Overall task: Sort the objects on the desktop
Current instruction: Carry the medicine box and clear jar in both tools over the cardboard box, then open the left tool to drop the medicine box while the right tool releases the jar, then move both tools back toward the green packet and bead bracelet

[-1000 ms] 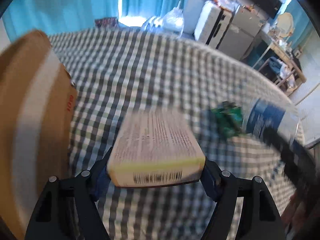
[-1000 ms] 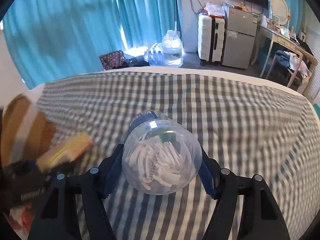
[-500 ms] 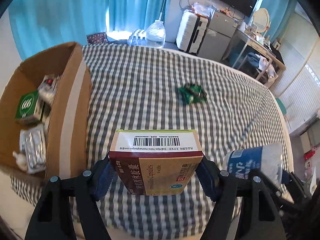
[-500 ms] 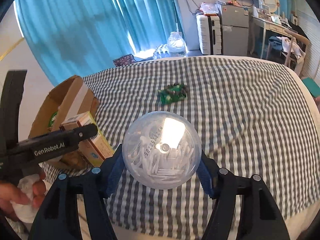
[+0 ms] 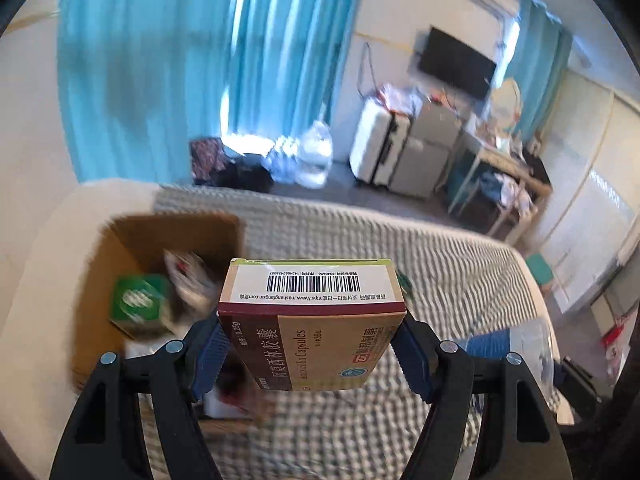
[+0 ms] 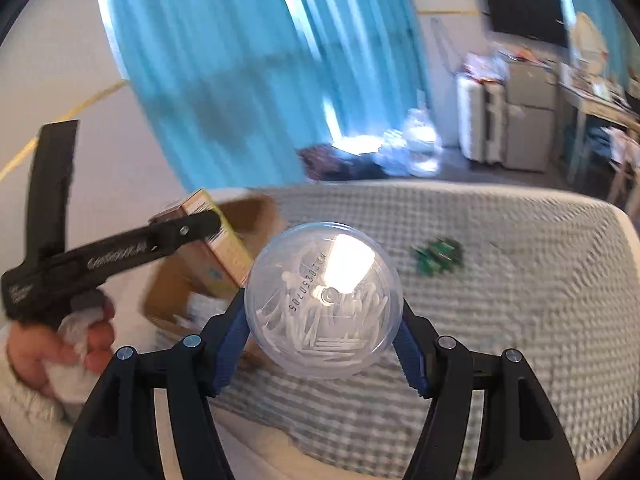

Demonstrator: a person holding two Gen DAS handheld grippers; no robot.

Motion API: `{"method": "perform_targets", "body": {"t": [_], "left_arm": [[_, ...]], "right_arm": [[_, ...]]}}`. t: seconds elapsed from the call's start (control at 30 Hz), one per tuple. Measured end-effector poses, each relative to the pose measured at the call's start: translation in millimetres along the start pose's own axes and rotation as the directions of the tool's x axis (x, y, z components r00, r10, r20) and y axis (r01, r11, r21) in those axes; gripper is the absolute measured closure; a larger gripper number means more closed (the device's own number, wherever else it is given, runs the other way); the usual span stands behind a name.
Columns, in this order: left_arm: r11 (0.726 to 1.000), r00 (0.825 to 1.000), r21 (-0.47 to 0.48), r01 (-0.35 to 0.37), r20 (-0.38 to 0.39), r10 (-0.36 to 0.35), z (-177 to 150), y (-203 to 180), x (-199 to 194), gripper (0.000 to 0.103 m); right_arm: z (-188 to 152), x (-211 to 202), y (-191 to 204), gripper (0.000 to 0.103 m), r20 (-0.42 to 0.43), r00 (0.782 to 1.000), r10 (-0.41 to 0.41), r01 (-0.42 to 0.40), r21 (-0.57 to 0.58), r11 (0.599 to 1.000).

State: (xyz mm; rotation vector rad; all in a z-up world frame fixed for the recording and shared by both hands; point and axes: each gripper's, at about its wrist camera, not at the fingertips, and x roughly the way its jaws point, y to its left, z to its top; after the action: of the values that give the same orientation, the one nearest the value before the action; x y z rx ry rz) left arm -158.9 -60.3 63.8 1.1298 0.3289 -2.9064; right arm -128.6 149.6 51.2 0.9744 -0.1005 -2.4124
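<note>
Medicine box (image 5: 312, 320): light, stiff card, pinched across its sides by left gripper (image 5: 312, 354). Cotton-swab jar (image 6: 323, 300): slick, round plastic, clamped at its widest girth by right gripper (image 6: 323, 350).

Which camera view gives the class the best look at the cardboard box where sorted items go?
The left wrist view: the cardboard box shows its open top, with a green carton and other blurred packets inside. In the right wrist view the box is mostly hidden behind the left gripper and the medicine box it grips.

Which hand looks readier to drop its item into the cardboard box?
Probably the left. The left gripper holds the medicine box right beside the cardboard box, while the right gripper's clear tub sits further off.
</note>
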Motion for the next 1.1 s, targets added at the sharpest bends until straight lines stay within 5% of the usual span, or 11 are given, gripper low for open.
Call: {"method": "perform_targets", "body": {"t": [0.13, 0.27, 0.47, 0.57, 0.6, 0.67, 1.1], "left_arm": [[0.996, 0.996, -0.013, -0.086, 0.018, 0.086, 13.3, 55.0, -8.4, 0.028], [0.985, 0.984, 0.007, -0.172, -0.047, 0.173, 2.3, 98.8, 13.3, 0.028], [0.977, 0.968, -0.033, -0.212, -0.145, 0.206, -17.9, 142.1, 57.0, 0.028], [0.977, 0.964, -0.041, -0.207, -0.18, 0.197, -19.6, 148.9, 77.4, 0.022], [0.978, 0.964, -0.044, -0.205, -0.184, 0.194, -19.9, 151.5, 80.2, 0.009], [0.971, 0.958, -0.036, -0.236, -0.176, 0.227, -17.7, 156.8, 82.1, 0.0], [0.956, 0.949, -0.005, -0.292, -0.126, 0.29, -44.5, 106.4, 39.7, 0.0]], "right_arm": [[19.6, 31.2, 51.1, 0.037, -0.026, 0.991, 0.13, -0.131, -0.031, 0.991], [16.9, 84.4, 96.3, 0.037, -0.101, 0.976, 0.191, -0.198, -0.06, 0.978], [-6.9, 151.9, 123.3, 0.036, -0.238, 0.95, 0.202, -0.225, -0.073, 0.972], [-4.3, 160.4, 117.0, 0.033, -0.199, 0.943, 0.267, -0.279, -0.031, 0.96], [-0.1, 159.1, 114.7, 0.026, -0.184, 0.95, 0.253, -0.262, -0.029, 0.965], [8.7, 153.1, 111.3, 0.022, -0.149, 0.965, 0.216, -0.224, -0.042, 0.974], [-5.1, 70.9, 29.4, 0.022, 0.047, 0.999, -0.009, 0.006, 0.069, 0.998]]}}
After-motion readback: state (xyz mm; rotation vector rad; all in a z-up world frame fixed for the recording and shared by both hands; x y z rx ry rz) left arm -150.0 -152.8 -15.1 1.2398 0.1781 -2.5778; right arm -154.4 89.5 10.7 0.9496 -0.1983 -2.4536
